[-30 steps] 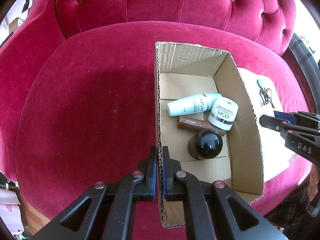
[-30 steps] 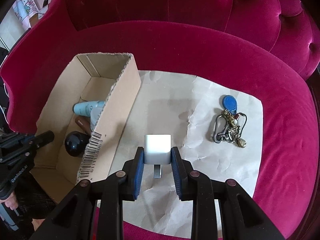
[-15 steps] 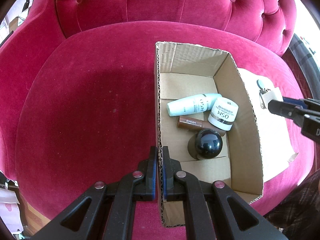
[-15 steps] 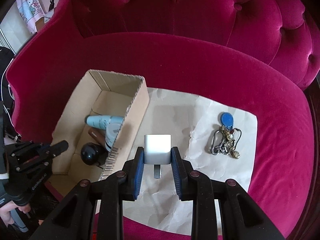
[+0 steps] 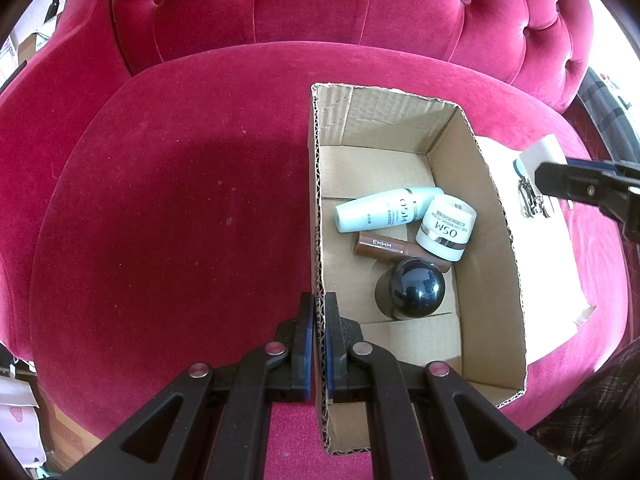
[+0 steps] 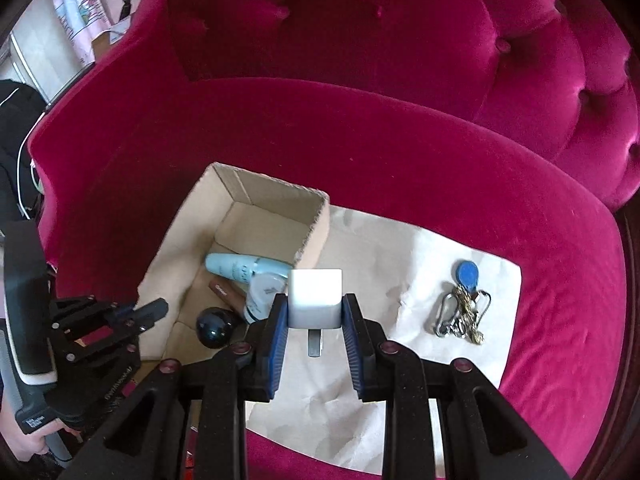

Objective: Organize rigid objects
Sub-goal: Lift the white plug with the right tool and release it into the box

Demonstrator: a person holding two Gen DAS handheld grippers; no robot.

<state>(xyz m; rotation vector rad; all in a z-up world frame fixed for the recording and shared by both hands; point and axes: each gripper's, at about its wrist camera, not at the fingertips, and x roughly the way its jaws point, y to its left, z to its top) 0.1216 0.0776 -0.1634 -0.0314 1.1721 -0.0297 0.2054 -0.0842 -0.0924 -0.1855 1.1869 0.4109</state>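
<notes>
An open cardboard box (image 5: 492, 216) stands on a pink velvet sofa seat. In it lie a pale blue bottle (image 5: 380, 212), a white OSM jar (image 5: 446, 228), a brown tube (image 5: 380, 246) and a black round-capped bottle (image 5: 412, 292). My left gripper (image 5: 319, 304) is shut on the box's left wall near its front. My right gripper (image 6: 315, 308) is shut on a white plug charger (image 6: 315, 296), held in the air above the paper just right of the box. The charger also shows in the left wrist view (image 5: 542, 156).
A sheet of crumpled paper (image 6: 380, 360) lies on the seat right of the box. A key bunch with a blue fob (image 6: 462, 304) rests on it. The tufted sofa back (image 5: 340, 12) rises behind. The seat (image 5: 180, 208) left of the box is bare velvet.
My right gripper has risen with the charger and moved left toward the box, so the box's inside now shows more. My left gripper has stayed clamped on the box wall.
</notes>
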